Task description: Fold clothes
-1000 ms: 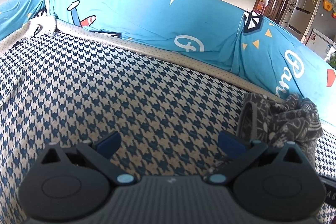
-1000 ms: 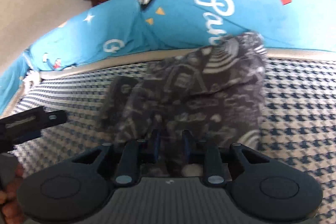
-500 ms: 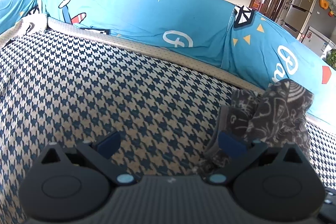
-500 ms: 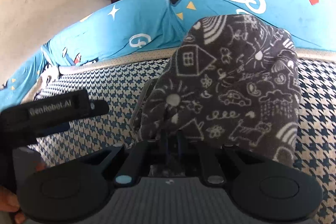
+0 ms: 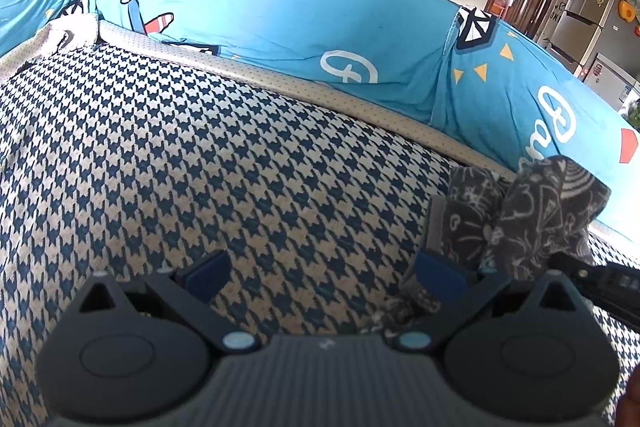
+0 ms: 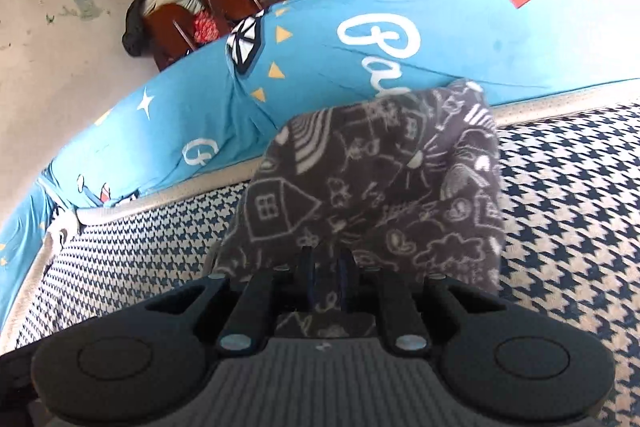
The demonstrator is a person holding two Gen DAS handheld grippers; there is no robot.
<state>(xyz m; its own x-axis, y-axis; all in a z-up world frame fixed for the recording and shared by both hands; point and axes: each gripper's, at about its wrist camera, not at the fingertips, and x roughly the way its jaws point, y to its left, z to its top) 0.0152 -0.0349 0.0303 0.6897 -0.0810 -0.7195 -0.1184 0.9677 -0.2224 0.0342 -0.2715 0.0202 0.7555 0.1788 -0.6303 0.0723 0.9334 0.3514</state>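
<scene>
A dark grey garment with white doodle print (image 6: pixel 376 195) hangs bunched from my right gripper (image 6: pixel 326 269), which is shut on its cloth and holds it above the houndstooth sofa seat (image 6: pixel 560 227). In the left wrist view the same garment (image 5: pixel 532 211) hangs at the right, just past my right blue fingertip (image 5: pixel 440 273). My left gripper (image 5: pixel 324 267) is open and empty, low over the seat (image 5: pixel 200 167). The lower part of the garment is hidden behind the gripper bodies.
A blue cartoon-print backrest cover (image 5: pixel 280 27) curves round the back of the seat, with a beige piped edge (image 5: pixel 360 107) below it. Wooden chairs (image 6: pixel 208 11) and a table stand behind the sofa. A fridge (image 5: pixel 580 23) is far right.
My right gripper has lifted the garment off the seat and carried it left, closer to my left gripper. My left gripper stayed open and shifted slightly.
</scene>
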